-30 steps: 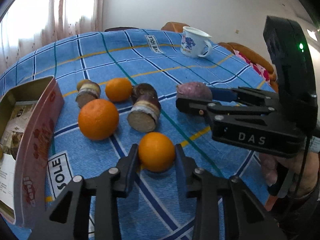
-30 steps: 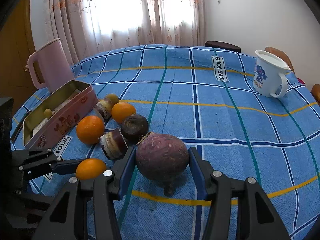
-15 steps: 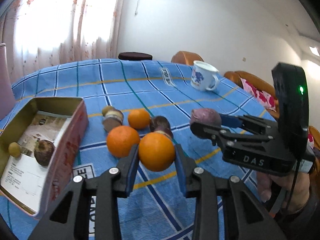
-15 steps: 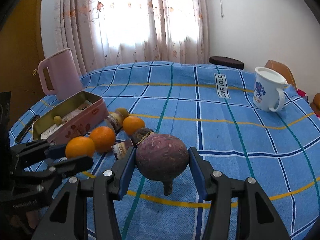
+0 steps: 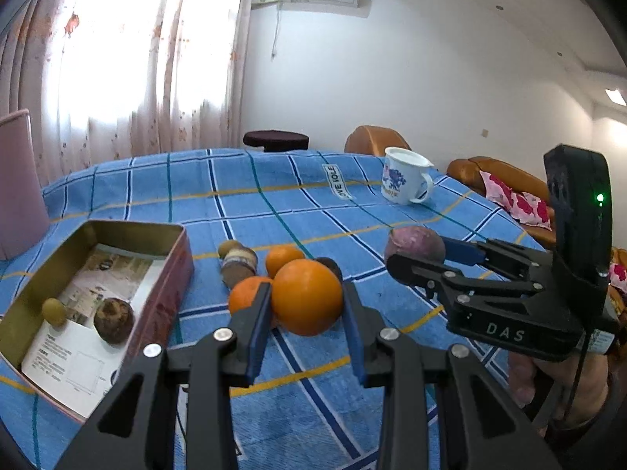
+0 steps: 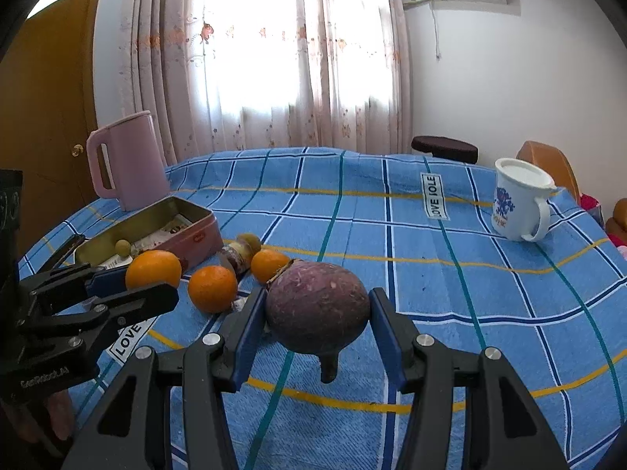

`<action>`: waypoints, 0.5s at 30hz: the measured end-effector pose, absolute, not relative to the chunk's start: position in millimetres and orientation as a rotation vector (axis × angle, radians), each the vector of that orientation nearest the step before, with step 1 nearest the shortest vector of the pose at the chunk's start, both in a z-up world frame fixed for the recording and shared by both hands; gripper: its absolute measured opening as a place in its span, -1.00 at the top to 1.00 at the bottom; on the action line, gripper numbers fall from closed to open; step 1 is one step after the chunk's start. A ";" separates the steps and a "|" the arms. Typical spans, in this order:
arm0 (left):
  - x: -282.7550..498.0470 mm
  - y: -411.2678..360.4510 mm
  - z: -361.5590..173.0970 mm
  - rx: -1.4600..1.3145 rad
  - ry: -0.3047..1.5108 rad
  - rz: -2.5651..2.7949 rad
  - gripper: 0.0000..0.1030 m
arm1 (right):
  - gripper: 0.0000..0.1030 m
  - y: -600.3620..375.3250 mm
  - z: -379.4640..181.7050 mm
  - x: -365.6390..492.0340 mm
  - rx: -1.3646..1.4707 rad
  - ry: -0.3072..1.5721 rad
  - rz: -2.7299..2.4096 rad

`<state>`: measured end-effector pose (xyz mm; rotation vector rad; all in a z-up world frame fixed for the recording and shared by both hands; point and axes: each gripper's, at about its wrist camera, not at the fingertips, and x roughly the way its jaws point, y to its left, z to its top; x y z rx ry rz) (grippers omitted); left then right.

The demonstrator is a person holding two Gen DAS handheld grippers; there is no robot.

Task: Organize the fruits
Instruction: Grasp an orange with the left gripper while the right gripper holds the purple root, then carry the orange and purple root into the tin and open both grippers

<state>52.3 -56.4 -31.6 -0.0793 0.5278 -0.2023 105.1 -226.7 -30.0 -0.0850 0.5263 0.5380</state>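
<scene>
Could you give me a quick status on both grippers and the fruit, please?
Left gripper shut on orange. Right gripper shut on purple fruit. Tin open, two items inside. Nothing in the way.

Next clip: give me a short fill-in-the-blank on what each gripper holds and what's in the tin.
1. The left gripper is shut on an ____.
2. The right gripper is shut on a round ____ fruit.
3. The tin box already holds ____ items.
4. The white mug stands on the ____ tablecloth.

Missing: orange; purple; two; blue
</scene>
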 end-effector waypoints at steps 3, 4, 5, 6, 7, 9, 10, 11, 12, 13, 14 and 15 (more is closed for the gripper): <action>51.1 -56.4 -30.0 -0.072 0.518 -0.198 0.30 | -0.06 -227.2 -28.8 102.6 -0.082 0.509 0.540; 50.7 -56.2 -29.6 -0.072 0.516 -0.197 0.30 | -0.06 -227.2 -28.4 102.1 -0.082 0.505 0.540; 50.2 -56.5 -29.0 -0.071 0.513 -0.196 0.30 | -0.06 -227.4 -27.9 101.2 -0.080 0.498 0.541; 49.3 -56.6 -28.6 -0.069 0.508 -0.193 0.30 | -0.06 -227.6 -27.3 100.4 -0.080 0.493 0.542; 47.9 -57.1 -27.6 -0.064 0.498 -0.185 0.30 | -0.06 -227.4 -27.0 99.1 -0.080 0.488 0.542; 45.7 -57.7 -25.8 -0.057 0.485 -0.180 0.30 | -0.06 -228.4 -25.8 97.1 -0.080 0.475 0.543; 44.6 -57.6 -24.6 -0.053 0.474 -0.173 0.30 | -0.06 -228.5 -25.1 95.8 -0.081 0.466 0.543; 44.0 -57.2 -23.5 -0.048 0.468 -0.167 0.30 | -0.06 -228.6 -24.6 94.9 -0.082 0.459 0.542; 43.5 -57.2 -23.0 -0.042 0.463 -0.163 0.30 | -0.06 -228.6 -24.4 93.9 -0.083 0.455 0.542; 43.2 -57.0 -22.5 -0.037 0.457 -0.157 0.30 | -0.06 -228.7 -24.0 93.0 -0.083 0.449 0.542; 43.2 -56.5 -22.5 -0.035 0.454 -0.151 0.30 | -0.06 -229.1 -23.6 91.9 -0.083 0.443 0.541; 43.8 -56.7 -22.3 -0.032 0.451 -0.147 0.30 | -0.06 -229.6 -23.2 90.8 -0.083 0.436 0.540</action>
